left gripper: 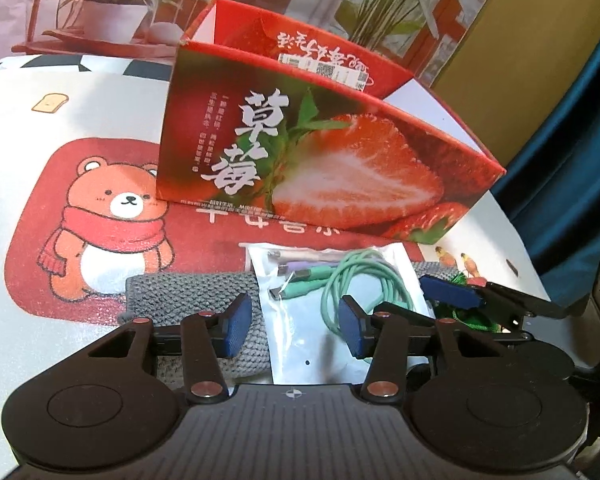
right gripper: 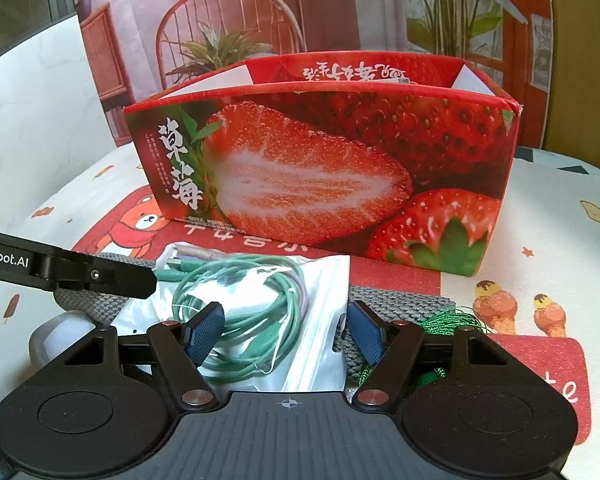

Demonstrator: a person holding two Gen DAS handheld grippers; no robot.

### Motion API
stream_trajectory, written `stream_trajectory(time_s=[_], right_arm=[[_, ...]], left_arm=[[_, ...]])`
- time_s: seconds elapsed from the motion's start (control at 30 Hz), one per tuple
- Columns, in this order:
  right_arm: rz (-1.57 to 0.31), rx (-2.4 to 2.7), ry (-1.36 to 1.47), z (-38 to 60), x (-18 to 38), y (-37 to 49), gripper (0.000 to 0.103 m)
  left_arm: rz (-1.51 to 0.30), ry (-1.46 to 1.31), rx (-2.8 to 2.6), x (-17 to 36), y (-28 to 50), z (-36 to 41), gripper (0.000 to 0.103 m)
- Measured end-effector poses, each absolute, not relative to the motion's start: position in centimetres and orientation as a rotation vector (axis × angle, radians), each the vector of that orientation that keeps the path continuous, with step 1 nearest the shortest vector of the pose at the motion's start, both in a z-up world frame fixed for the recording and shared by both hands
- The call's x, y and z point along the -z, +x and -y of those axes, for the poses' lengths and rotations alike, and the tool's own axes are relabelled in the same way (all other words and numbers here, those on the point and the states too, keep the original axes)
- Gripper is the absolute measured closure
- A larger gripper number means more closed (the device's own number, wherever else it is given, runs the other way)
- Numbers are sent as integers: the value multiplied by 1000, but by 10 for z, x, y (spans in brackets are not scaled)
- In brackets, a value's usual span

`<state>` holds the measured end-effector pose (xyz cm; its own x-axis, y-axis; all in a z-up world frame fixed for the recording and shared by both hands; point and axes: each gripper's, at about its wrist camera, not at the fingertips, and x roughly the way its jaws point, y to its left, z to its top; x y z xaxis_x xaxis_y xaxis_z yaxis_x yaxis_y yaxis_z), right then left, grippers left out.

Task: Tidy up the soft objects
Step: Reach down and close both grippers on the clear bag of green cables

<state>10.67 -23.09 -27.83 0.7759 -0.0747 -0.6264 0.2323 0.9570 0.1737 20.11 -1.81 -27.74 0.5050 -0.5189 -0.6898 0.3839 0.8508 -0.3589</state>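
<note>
A clear plastic bag [left gripper: 300, 344] [right gripper: 316, 320] holding a coiled green cable [left gripper: 356, 276] [right gripper: 252, 320] lies on a grey knitted cloth [left gripper: 188, 300] [right gripper: 396, 306], just in front of the strawberry box [left gripper: 332, 152] [right gripper: 320, 168]. My left gripper [left gripper: 294, 330] hovers open over the bag's near left part; its pads do not squeeze it. My right gripper [right gripper: 286, 338] stands open, its blue pads straddling the bag and cable. A green tasselled cord [left gripper: 460, 314] [right gripper: 452, 320] lies to the right of the bag. The right gripper's finger [left gripper: 452, 294] shows in the left wrist view.
The open-topped box stands on a tablecloth with a bear print [left gripper: 100, 220] [right gripper: 148, 220]. The left gripper's black finger [right gripper: 112, 278] reaches in from the left over the bag's corner. A white rounded object [right gripper: 60, 338] sits at the lower left. A blue curtain [left gripper: 572, 168] hangs at the right.
</note>
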Motion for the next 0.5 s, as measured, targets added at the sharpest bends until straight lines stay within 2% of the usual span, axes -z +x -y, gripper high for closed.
stream_trajectory(time_s=[0.5], right_arm=[[-673,150,247,230,279,108,34]], left_arm=[[-964,-240,580,294,226,19,52]])
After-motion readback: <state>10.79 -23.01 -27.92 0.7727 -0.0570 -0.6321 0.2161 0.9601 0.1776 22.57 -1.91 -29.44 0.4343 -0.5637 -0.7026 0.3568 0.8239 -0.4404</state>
